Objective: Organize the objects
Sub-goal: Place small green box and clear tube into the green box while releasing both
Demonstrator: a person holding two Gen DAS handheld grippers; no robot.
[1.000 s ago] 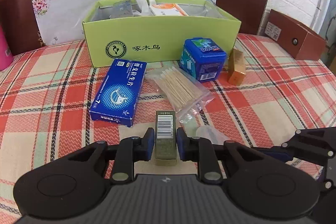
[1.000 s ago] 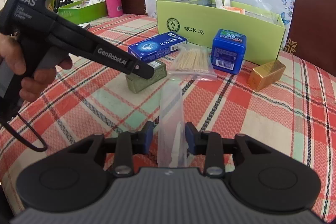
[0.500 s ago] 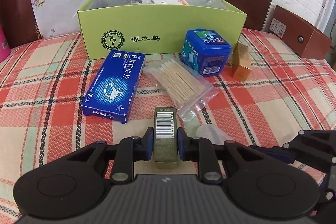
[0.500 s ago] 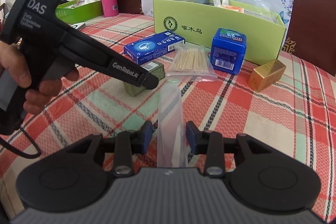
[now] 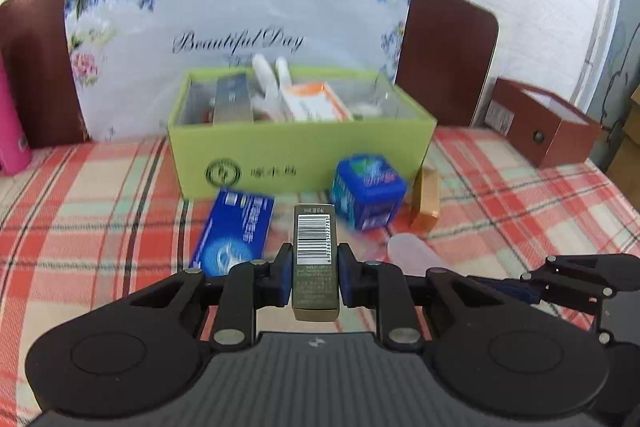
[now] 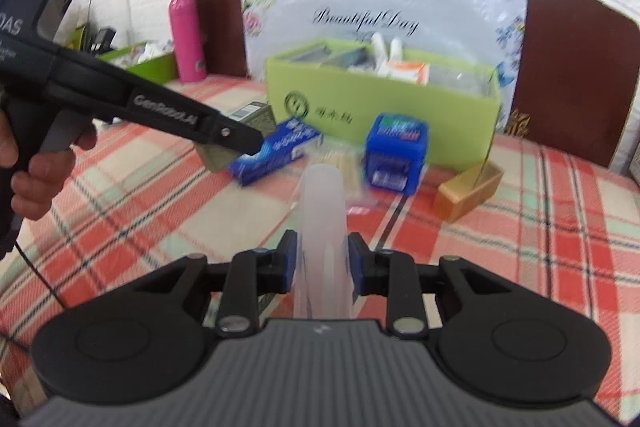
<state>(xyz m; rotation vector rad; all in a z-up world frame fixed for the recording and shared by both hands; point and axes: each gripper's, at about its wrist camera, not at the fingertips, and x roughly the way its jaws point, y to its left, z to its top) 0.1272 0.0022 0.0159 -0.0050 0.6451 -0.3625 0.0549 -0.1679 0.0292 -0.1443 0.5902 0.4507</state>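
My left gripper (image 5: 314, 277) is shut on a small olive-green box with a barcode (image 5: 314, 247) and holds it above the plaid table, in front of the open green box (image 5: 300, 151). The left gripper also shows in the right wrist view (image 6: 236, 143). My right gripper (image 6: 322, 267) is shut on a clear plastic tube (image 6: 322, 215), lifted off the table; the tube's tip shows in the left wrist view (image 5: 412, 253). On the table lie a flat blue box (image 5: 234, 235), a blue cube tub (image 5: 366, 197), a gold box (image 5: 425, 205) and a bag of cotton swabs (image 6: 332, 163).
The green box holds several items, among them a white and orange carton (image 5: 312, 103). A floral "Beautiful Day" bag (image 5: 240, 39) stands behind it. A pink bottle (image 6: 186, 39) and a second green box (image 6: 140, 61) stand far left. A brown box (image 5: 536, 121) is far right.
Both grippers have risen from the table with their objects and tilted up toward the green box. The olive box and the clear tube have left the tablecloth.
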